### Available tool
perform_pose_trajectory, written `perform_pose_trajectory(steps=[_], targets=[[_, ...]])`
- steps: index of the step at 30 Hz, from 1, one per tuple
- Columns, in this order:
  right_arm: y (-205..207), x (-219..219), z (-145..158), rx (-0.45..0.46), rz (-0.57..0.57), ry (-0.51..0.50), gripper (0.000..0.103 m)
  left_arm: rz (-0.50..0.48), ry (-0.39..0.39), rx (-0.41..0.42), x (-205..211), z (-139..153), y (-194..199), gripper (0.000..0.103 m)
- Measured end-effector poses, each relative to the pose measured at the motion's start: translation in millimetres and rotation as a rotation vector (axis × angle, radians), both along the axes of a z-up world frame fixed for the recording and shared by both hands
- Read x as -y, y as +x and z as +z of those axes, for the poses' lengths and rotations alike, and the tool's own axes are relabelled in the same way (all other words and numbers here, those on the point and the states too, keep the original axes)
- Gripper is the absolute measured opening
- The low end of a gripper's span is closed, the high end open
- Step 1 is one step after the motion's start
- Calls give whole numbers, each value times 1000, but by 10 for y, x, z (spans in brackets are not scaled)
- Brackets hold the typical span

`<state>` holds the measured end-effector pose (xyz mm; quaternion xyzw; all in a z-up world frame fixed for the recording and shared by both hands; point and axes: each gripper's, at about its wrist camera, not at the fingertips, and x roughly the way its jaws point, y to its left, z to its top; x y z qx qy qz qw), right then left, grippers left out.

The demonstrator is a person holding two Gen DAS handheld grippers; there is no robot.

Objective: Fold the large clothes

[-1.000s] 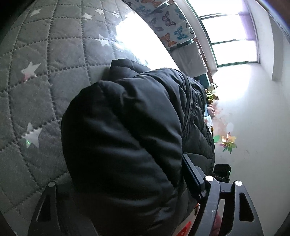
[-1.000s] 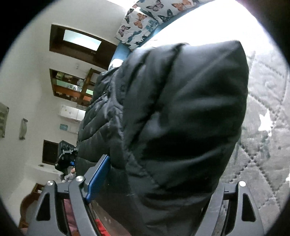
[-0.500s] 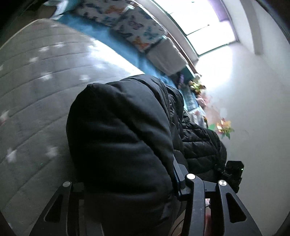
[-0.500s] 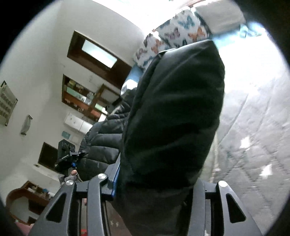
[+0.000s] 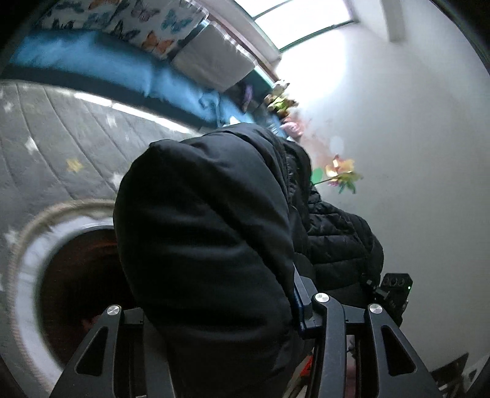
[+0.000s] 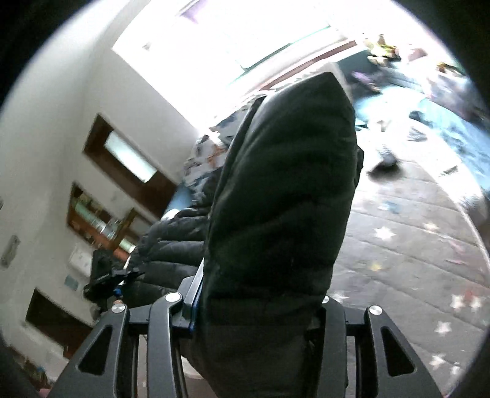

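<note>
A black quilted puffer jacket [image 5: 208, 232] fills the middle of the left wrist view. My left gripper [image 5: 214, 315] is shut on a thick fold of it and holds it up off the bed. In the right wrist view the same jacket [image 6: 281, 214] bulges up between the fingers. My right gripper [image 6: 260, 309] is shut on another fold of it. The rest of the jacket hangs stretched between the two grippers. The other gripper shows small at the jacket's far end in each view [image 5: 395, 294] [image 6: 107, 275].
A grey quilted bedcover with white stars [image 5: 61, 147] [image 6: 413, 245] lies below. Butterfly pillows [image 5: 137, 21] and a blue blanket [image 5: 107, 67] lie at the bed's far side. A round white-rimmed opening [image 5: 61, 275] shows at lower left. A white wall [image 5: 413, 153] is at the right.
Both grippers have risen and tilted up with the jacket held in them. The bedcover has dropped away and more of the room, wall and window shows.
</note>
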<state>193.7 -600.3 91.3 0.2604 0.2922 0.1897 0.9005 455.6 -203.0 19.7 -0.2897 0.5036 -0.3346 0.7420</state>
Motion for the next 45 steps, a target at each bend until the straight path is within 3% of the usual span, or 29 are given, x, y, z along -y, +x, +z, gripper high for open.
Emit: perform_pose_trajectory(steps=[3,5,6,7,9,13,18,21,24,28,33,36,41,45], targets=[[99,155,-433,-86,-82,-15,58,-26,99,-39,329,-290,30,49],[229,207,-820,-202,-124,-25,67,0,207,-72,432,-549,-2,55],[289,259,-1047,-256,-159,-51,73,12,196,-101,401,-683,0,58],[304,325,-1159,-270,-166,-29,82,20,136,-154,332,-812,16,64],[306,439,-1314,-285,-172,69,84,45,56,-211,222,-893,33,65],[272,504,-1069,-309,-176,-51,84,80,26,-199,52,-752,36,64],[55,496,-633,-296,-274,-237,84,95,132,-93,-203,-310,70,64],[-24,440,-425,-246,-279,-262,84,132,187,-19,-395,0,-34,64],[5,193,-267,-192,-238,-293,84,161,177,52,-449,335,-174,64],[356,-133,-251,-174,-198,-318,84,110,147,81,-257,614,-207,64],[873,-573,-268,-213,-134,-315,76,14,128,39,290,503,-100,63],[1170,-961,-256,-219,-71,-370,70,-41,138,11,565,311,-69,61],[1629,-1491,-327,-251,8,-436,63,-67,162,-29,714,-107,19,61],[2012,-1670,-655,-341,0,-505,63,-65,143,-56,666,-308,68,57]])
